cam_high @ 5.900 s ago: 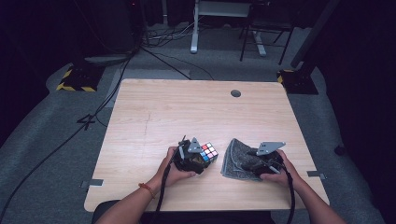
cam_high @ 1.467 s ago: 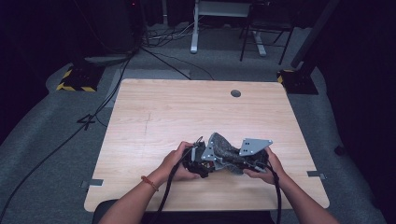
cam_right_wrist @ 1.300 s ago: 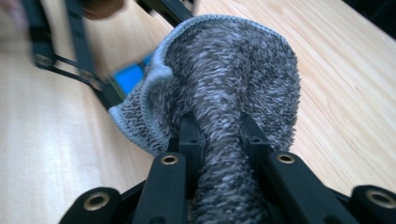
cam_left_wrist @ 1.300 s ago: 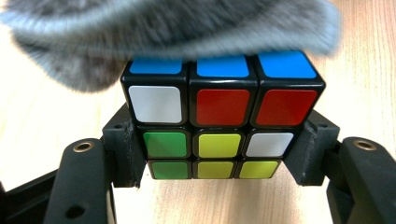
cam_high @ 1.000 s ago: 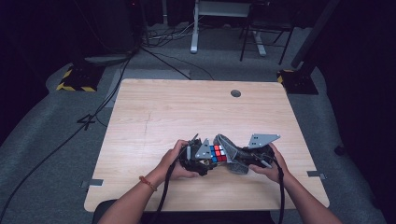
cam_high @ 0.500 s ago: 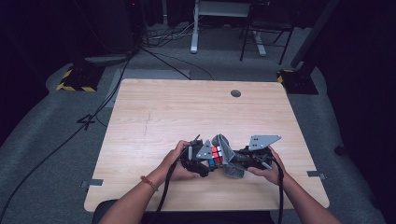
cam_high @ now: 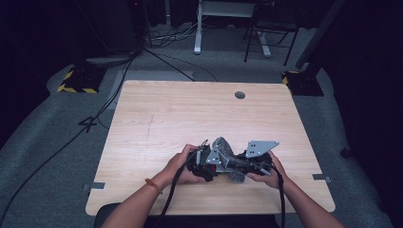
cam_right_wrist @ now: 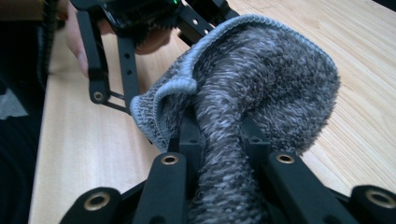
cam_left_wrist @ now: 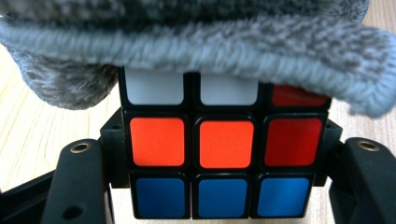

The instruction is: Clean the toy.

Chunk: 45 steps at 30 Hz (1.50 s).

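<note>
A Rubik's cube point(cam_left_wrist: 219, 156) with white, orange, red and blue stickers sits clamped between the jaws of my left gripper point(cam_left_wrist: 219, 186), its top row partly under a grey knitted cloth point(cam_left_wrist: 196, 32). My right gripper point(cam_right_wrist: 219, 140) is shut on a bunched fold of that grey cloth point(cam_right_wrist: 261, 79), which drapes forward over the cube. In the high view the two grippers meet near the table's front edge: left gripper point(cam_high: 202, 164), cloth point(cam_high: 223, 149) and right gripper point(cam_high: 256, 161) in a row, with the cube point(cam_high: 212, 160) barely peeking out.
The light wooden table point(cam_high: 190, 114) has a round cable hole point(cam_high: 240, 95) at the back. Both of the person's hands rest near the front edge. Cables and chair legs lie on the grey floor beyond the table.
The right gripper has drawn the cloth leftward over the cube. Half a second ago the cube's coloured face lay exposed from above; now the cloth covers most of it.
</note>
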Motion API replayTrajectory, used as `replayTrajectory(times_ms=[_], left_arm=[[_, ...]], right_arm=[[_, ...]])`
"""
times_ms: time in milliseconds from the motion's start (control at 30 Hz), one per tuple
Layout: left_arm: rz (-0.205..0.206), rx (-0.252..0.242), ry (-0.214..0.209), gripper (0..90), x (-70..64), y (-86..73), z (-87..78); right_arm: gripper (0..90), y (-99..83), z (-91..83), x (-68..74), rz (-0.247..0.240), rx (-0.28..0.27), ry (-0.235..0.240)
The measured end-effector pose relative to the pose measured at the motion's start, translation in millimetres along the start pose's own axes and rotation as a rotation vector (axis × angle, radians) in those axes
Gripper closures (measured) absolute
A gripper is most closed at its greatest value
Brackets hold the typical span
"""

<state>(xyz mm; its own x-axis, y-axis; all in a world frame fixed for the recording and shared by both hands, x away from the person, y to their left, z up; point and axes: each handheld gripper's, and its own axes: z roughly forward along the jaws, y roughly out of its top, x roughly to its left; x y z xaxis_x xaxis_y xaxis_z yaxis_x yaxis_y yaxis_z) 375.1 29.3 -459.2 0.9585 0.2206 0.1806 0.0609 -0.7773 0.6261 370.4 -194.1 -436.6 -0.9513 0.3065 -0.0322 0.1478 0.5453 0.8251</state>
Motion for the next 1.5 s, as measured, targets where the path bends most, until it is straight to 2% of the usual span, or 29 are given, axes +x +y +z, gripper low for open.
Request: replayTrajectory(times_ms=[200,300,367,500,667,733,833,1000,1067,1200,1267,1367,1500], left_arm=[[0.001,-0.025,0.002,33.0,-1.1,1.5,-7.1],[-0.012,-0.041,0.0,33.1,0.4,1.3,-11.6],[-0.009,-0.037,0.001,33.1,1.0,1.4,-12.3],[-0.014,-0.023,-0.004,33.1,0.5,1.5,-8.9],[-0.007,-0.009,-0.016,33.1,-0.7,2.9,-3.7],[-0.007,-0.011,-0.011,33.1,-1.5,3.2,-3.4],[-0.006,-0.012,-0.006,33.1,-0.7,2.5,-5.4],[-0.003,-0.039,-0.011,33.1,0.4,2.2,-12.1],[-0.001,-0.044,-0.001,33.1,0.5,2.4,-14.4],[0.002,-0.032,-0.008,33.1,-0.4,2.9,-11.5],[-0.002,-0.031,-0.012,33.1,-0.5,3.5,-9.4],[0.002,-0.042,-0.019,33.0,-1.1,5.2,-7.7],[0.013,-0.031,-0.017,33.0,-3.0,7.2,-5.2]], right_arm=[[76.4,-9.9,0.0,-10.6,0.028,0.065,-0.052],[76.4,-16.4,0.3,-15.1,0.051,0.085,-0.052],[76.4,-16.8,0.3,-15.2,0.047,0.091,-0.054],[76.3,-11.6,-2.7,-10.4,0.041,0.048,-0.035],[76.2,0.4,-5.5,2.4,-0.006,-0.011,-0.004],[76.2,4.2,-5.2,5.4,-0.018,-0.016,-0.007],[76.2,4.1,-3.3,3.3,-0.021,0.007,-0.033],[76.2,-11.8,3.1,-9.6,0.017,0.093,-0.075],[76.2,-16.2,2.7,-12.3,0.028,0.102,-0.083],[76.2,-10.9,-1.5,-8.3,0.011,0.067,-0.08],[76.1,-6.2,-3.0,-3.7,-0.001,0.04,-0.064],[75.8,0.9,-5.4,4.7,-0.021,0.01,-0.068],[75.7,9.4,-10.1,13.9,-0.046,-0.03,-0.05]])
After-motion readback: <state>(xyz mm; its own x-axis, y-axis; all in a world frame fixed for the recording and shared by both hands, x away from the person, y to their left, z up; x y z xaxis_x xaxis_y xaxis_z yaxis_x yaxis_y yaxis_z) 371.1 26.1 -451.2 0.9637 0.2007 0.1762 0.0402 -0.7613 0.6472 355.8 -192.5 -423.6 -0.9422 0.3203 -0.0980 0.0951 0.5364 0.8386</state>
